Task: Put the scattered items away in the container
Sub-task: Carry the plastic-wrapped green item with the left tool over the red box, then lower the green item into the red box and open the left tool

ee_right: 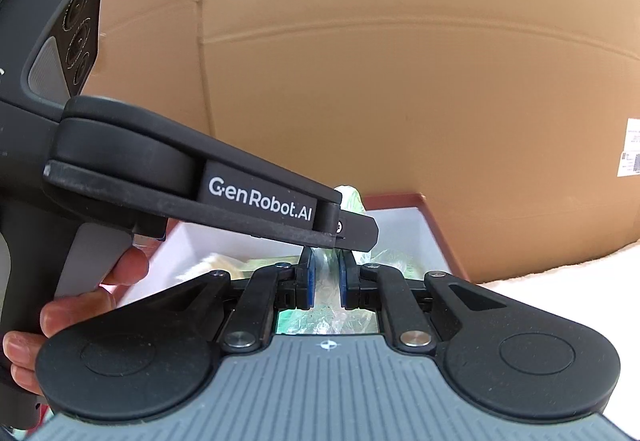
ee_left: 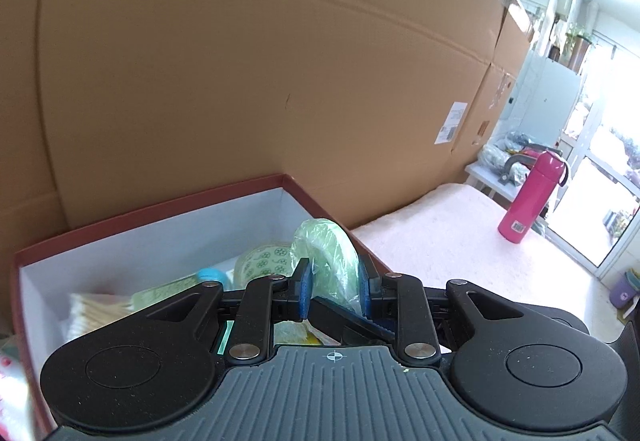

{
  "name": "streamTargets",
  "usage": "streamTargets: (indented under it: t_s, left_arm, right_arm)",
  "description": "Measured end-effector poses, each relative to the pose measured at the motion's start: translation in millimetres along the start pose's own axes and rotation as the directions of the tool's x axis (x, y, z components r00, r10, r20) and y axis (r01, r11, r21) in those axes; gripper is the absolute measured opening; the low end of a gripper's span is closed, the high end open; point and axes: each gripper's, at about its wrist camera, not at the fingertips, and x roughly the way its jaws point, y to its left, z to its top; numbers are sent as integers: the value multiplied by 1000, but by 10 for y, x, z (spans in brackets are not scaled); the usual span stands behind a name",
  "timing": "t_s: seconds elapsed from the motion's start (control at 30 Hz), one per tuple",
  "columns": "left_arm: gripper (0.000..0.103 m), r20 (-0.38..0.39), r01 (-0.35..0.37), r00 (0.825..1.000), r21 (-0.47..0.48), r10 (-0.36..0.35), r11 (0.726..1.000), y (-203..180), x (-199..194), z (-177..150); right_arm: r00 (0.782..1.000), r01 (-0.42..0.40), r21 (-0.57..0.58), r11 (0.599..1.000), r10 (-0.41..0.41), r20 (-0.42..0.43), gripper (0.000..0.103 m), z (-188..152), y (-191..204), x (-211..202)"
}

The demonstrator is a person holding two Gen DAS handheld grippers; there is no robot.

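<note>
Between the blue pads [ee_left: 305,291] of the left claw [ee_left: 334,291], pinched upright: a green roll wrapped in clear plastic [ee_left: 328,261], held over the open red box with white lining [ee_left: 160,225], near its 3 o'clock wall. Under that roll, crossing from 4 o'clock, the black finger of the right claw [ee_left: 340,317], its tip reaching in beneath the left one. In the right wrist view, right claw [ee_right: 327,281] with pads nearly pressed together around crinkled clear plastic over green [ee_right: 328,269]; whether truly gripping it or only flanking it, cannot tell. Above those pads at 12 o'clock, the left claw's black body marked "GenRobot.AI" [ee_right: 260,197] slanting down from 10 o'clock, a bare left hand [ee_right: 60,313] wrapped on its handle at 8 o'clock. Inside the box, left wrist view, at 10 to 11 o'clock of the left claw: a round green-patterned item [ee_left: 264,259], a light blue cap [ee_left: 210,276], a pack of cotton swabs [ee_left: 100,313]. Behind the box, from 9 to 2 o'clock, a tall brown cardboard wall [ee_left: 240,61]. At 3 o'clock, a pale pink cloth on the counter [ee_left: 460,241], a pink flask [ee_left: 532,197] standing upright on it, well apart from the box.
</note>
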Motion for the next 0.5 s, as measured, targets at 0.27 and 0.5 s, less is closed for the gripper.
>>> streamTargets:
  t_s: [0.27, 0.5]
  left_arm:
    - [22, -43, -8, 999, -24, 7, 1000, 151, 413, 78]
    - [23, -73, -35, 997, -39, 32, 999, 243, 645, 105]
  right_arm:
    - [999, -2, 1, 1000, 2, -52, 13, -9, -228, 400]
    - [996, -11, -21, 1000, 9, -87, 14, -32, -305, 667]
